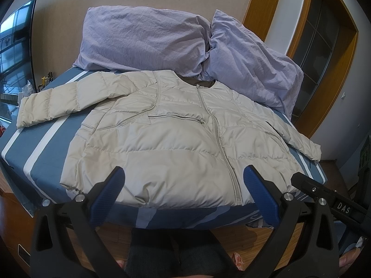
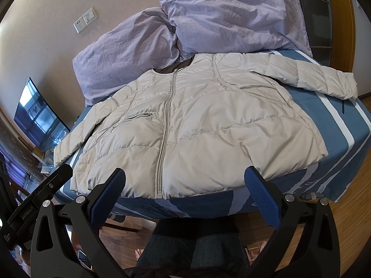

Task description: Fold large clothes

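Left wrist view shows my left claw (image 1: 183, 186) at the bottom of the frame. Its two blue pads are spread wide apart and hold nothing. The right wrist view shows my right claw (image 2: 184, 186) the same way, wide open and empty.

Both claws hang just in front of the bed (image 1: 44, 143), near the bottom hem of the puffy jacket (image 1: 167, 143). They do not touch it.

The jacket fills the middle of both frames. It lies flat on the blue striped bed cover, front side up, with the zipper (image 1: 220, 139) closed. One sleeve (image 1: 51, 104) sticks out to the middle left of the left wrist frame. The other sleeve (image 2: 324, 78) sticks out to the upper right of the right wrist frame. Two purple pillows (image 1: 143, 39) sit behind the collar, at the top.

I think the folding has not started yet. The jacket is spread out and smooth, so it looks ready. No sleeve is tucked in and no part is folded over. All the folds are left to do: sleeves in first, I guess, then the body in half.
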